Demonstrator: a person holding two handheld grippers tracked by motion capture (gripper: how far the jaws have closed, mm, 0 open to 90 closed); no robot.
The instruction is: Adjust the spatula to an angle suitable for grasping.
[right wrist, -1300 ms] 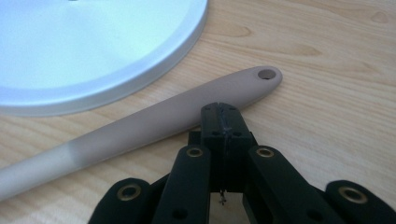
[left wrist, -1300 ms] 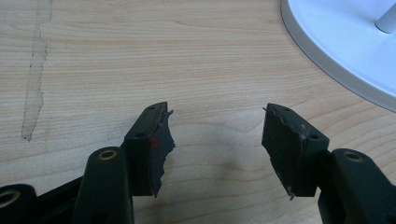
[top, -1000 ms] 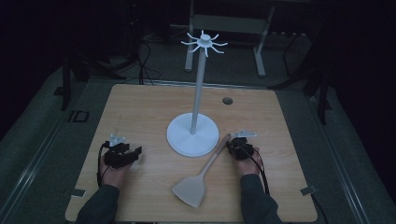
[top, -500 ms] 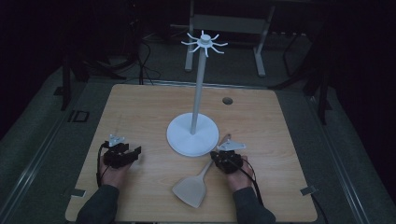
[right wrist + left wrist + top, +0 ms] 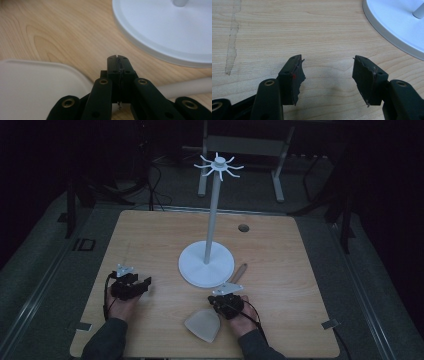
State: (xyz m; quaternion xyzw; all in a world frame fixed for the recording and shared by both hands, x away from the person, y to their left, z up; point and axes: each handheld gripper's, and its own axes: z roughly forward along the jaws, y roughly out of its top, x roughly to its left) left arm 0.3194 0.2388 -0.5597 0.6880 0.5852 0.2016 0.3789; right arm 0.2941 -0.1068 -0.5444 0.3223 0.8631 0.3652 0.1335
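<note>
A white spatula lies on the wooden table, its blade toward me and its wooden-tipped handle pointing at the stand. My right gripper hovers over the spatula's neck, jaws pressed shut with nothing between the tips. In the right gripper view the gripper has the blade at its left and the handle passing beneath at its right. My left gripper rests at the table's left, open and empty. The left gripper view has the gripper over bare wood.
A white stand with a round base, a tall pole and a crown of hooks occupies the table's middle. Its base lies ahead of both grippers. A small dark hole sits at the far right.
My right hand has moved left, from beside the spatula's handle end to over its neck near the blade. The left hand has stayed put.
</note>
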